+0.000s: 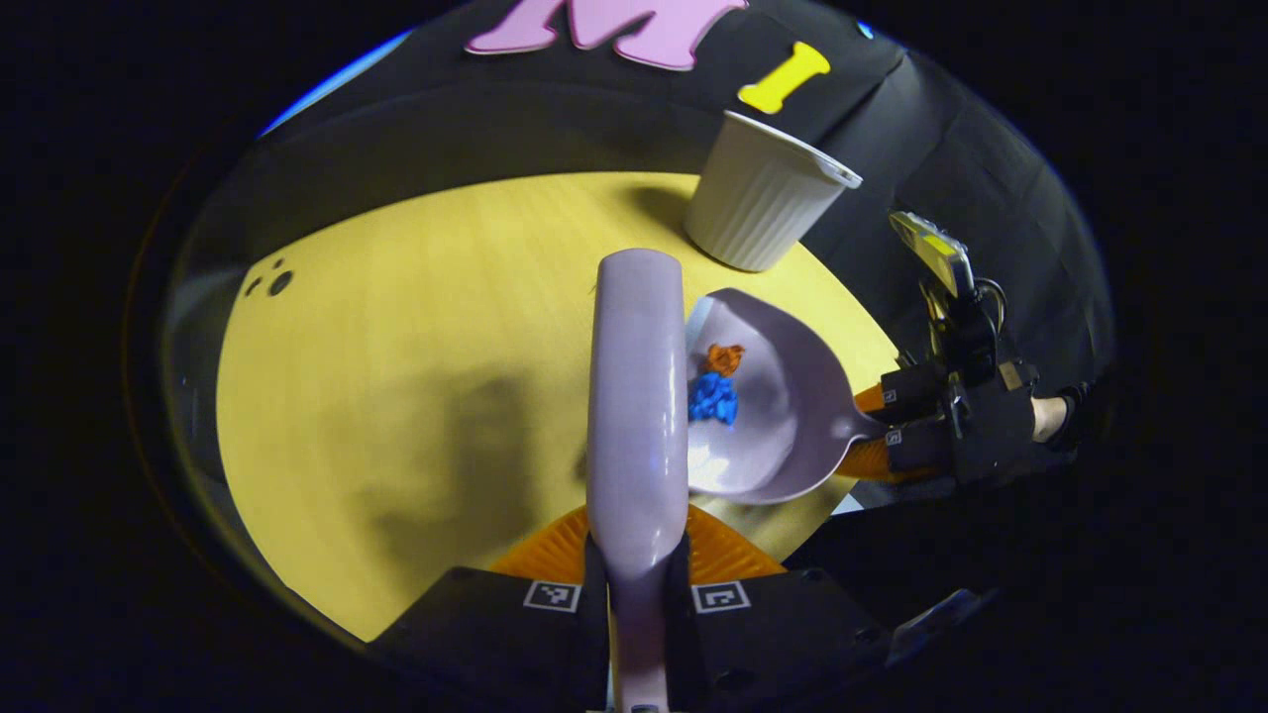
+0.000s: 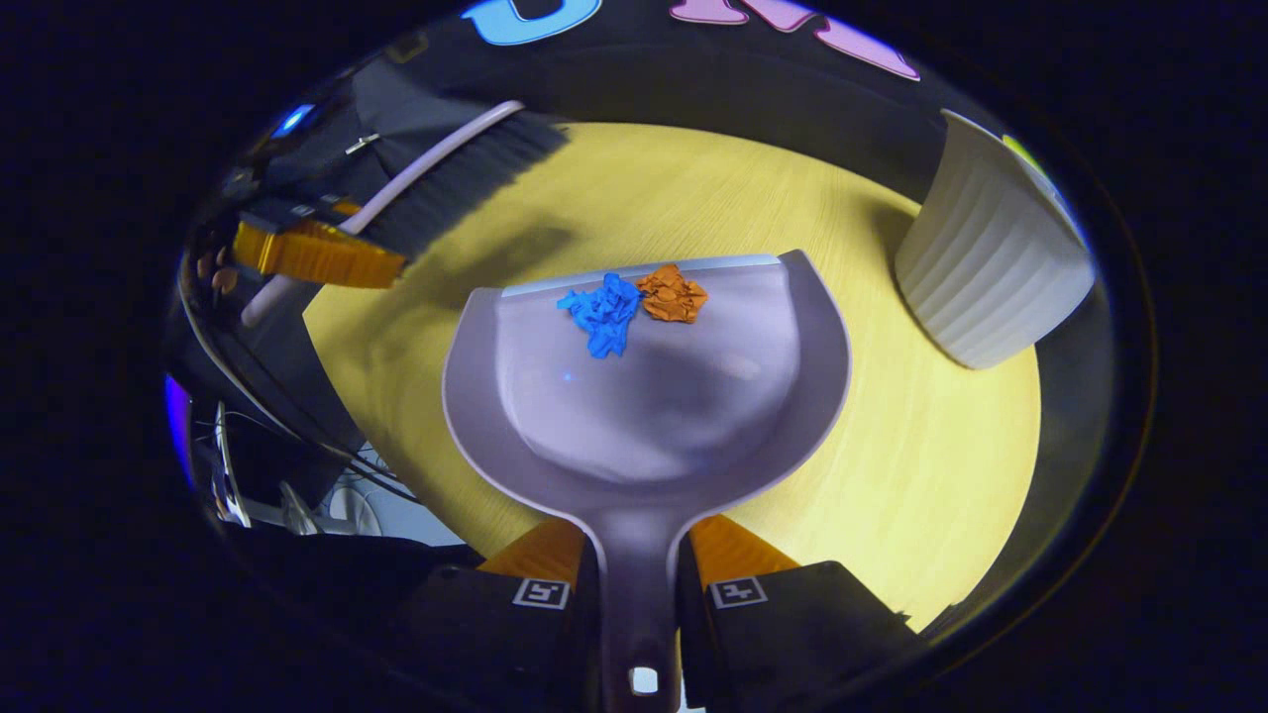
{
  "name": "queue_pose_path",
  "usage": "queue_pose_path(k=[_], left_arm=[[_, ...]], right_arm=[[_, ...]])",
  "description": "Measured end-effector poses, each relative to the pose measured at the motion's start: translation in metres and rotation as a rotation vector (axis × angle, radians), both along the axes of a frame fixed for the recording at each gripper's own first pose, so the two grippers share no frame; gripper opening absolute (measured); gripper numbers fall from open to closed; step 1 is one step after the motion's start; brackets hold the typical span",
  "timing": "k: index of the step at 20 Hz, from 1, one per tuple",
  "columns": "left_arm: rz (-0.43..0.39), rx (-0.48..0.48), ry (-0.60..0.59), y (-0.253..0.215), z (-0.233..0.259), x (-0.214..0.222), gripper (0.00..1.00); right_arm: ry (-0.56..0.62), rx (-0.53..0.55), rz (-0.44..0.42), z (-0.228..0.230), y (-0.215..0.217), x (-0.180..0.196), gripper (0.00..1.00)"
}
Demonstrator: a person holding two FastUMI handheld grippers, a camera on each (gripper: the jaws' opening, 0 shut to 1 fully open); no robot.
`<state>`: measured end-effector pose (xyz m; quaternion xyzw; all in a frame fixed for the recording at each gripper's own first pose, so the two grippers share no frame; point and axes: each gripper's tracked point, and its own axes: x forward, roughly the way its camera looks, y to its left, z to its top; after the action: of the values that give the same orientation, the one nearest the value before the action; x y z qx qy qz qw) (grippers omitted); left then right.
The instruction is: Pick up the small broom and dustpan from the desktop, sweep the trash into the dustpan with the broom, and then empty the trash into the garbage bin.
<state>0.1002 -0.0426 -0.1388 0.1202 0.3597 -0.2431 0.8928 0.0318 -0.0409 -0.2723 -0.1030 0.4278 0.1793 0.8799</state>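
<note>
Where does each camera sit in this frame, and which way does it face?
Left gripper view: rides the left gripper, looking along the broom over the table; a hand holds the right gripper.
Right gripper view: rides the right gripper, looking along the dustpan; the left gripper appears.
Shared: dustpan, blue scrap, orange scrap, bin.

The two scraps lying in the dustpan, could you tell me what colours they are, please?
One scrap is blue, the other orange; clearest in the right gripper view.
</note>
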Motion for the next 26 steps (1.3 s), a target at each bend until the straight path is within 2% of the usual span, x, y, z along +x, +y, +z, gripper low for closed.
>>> queue_pose_path(k=[2,3,4,6,10,14,15,16,17,19,20,21,23,24,26], left_arm=[[0.07,0.015,-0.037,0.029,0.003,-0.026,0.27],[0.099,0.027,-0.04,0.039,-0.004,-0.037,0.27],[0.125,0.029,-0.039,0.045,-0.013,-0.053,0.26],[0.165,-0.001,-0.009,0.049,-0.03,-0.079,0.28],[0.205,0.001,-0.015,0.047,-0.058,-0.1,0.27],[0.202,-0.048,-0.01,0.029,-0.063,-0.107,0.26],[0.204,-0.048,-0.013,0.027,-0.062,-0.107,0.27],[0.208,-0.047,-0.017,0.028,-0.061,-0.106,0.27],[0.212,-0.049,-0.019,0.029,-0.06,-0.106,0.25],[0.223,-0.054,-0.019,0.033,-0.057,-0.106,0.28],[0.231,-0.05,-0.018,0.036,-0.056,-0.107,0.28],[0.238,-0.044,-0.02,0.039,-0.054,-0.106,0.27],[0.257,-0.043,-0.028,0.045,-0.047,-0.107,0.25],[0.268,-0.048,-0.031,0.048,-0.045,-0.109,0.25],[0.298,-0.067,-0.033,0.053,-0.04,-0.11,0.27]], right_arm=[[-0.012,-0.012,0.006,-0.002,0.0,0.002,0.36],[-0.025,-0.022,0.01,-0.003,-0.001,0.004,0.41],[-0.036,-0.032,0.014,-0.007,-0.002,0.005,0.36],[-0.05,-0.029,0.013,-0.007,-0.001,0.005,0.36],[-0.038,0.04,0.001,-0.007,0.003,0.004,0.36],[-0.08,0.019,-0.007,-0.009,0.001,0.007,0.36],[-0.097,0.023,-0.018,-0.008,0.003,0.008,0.36],[-0.104,0.038,-0.039,-0.01,0.004,0.007,0.41],[-0.104,0.067,-0.055,-0.011,0.007,0.005,0.36],[-0.1,0.133,-0.088,-0.013,0.012,0.004,0.36],[-0.105,0.151,-0.113,-0.012,0.014,0.004,0.33],[-0.115,0.152,-0.136,-0.014,0.014,0.006,0.37],[-0.146,0.134,-0.184,-0.011,0.008,0.005,0.32],[-0.16,0.13,-0.212,-0.008,0.009,0.004,0.36],[-0.19,0.116,-0.262,-0.009,0.007,0.006,0.36]])
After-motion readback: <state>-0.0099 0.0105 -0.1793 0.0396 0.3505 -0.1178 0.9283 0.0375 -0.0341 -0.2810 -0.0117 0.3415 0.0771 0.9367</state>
